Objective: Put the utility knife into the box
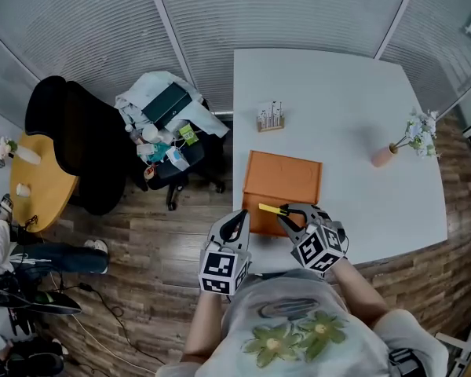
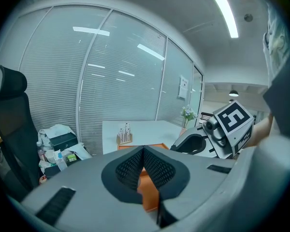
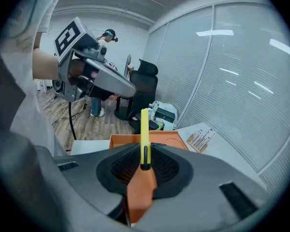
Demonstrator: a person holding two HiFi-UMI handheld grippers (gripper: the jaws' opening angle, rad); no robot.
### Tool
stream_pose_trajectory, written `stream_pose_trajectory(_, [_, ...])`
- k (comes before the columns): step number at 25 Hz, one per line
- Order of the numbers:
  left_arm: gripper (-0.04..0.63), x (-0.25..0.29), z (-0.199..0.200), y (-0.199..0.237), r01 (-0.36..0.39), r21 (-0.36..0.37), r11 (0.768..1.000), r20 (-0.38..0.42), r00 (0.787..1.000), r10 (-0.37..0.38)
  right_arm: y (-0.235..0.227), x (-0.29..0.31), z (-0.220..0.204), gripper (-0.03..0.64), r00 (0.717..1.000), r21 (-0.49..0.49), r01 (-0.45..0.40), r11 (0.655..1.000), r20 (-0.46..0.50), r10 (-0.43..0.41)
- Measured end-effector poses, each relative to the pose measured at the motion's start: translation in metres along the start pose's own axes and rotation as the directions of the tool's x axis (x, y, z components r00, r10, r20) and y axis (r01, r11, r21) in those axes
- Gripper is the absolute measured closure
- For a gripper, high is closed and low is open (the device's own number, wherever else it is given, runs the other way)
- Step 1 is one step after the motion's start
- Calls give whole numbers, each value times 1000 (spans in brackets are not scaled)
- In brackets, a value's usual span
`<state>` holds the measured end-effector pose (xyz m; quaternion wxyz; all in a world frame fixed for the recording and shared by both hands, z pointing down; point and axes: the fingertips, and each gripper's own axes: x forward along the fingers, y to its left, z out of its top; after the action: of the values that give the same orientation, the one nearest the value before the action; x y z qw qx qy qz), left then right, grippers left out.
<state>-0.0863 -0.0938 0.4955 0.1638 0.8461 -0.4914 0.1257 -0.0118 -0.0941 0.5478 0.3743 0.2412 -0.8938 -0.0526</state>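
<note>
A flat orange box (image 1: 283,179) lies on the white table (image 1: 337,93) near its front left corner. My right gripper (image 1: 286,215) hovers over the box's near edge, shut on the utility knife (image 1: 272,209), whose yellow end sticks out to the left. In the right gripper view the knife (image 3: 144,129) stands between the pads, yellow body up and orange end (image 3: 140,192) toward the camera, with the box (image 3: 130,140) beyond. My left gripper (image 1: 241,217) is just left of the box, off the table's edge; its pads (image 2: 157,166) meet with nothing between them.
A small wooden rack of tubes (image 1: 271,117) stands behind the box, and a pink vase with flowers (image 1: 385,155) is at the right. Left of the table are a cluttered office chair (image 1: 169,128), a black chair (image 1: 71,140) and a yellow round table (image 1: 31,183).
</note>
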Motion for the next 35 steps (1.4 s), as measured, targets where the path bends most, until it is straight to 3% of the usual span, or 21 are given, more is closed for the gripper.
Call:
stream_pose_trajectory(9, [595,4,-3,9,-2,-15,1000,-6,1000,2,1,13,-10,546,998,-48,-25,999,-65,22])
stream_pose_trajectory(35, [595,30,-16,16,-18,-45,999,-52,999,16,3,41,-40,546,983,-65,-105,992,-158,93])
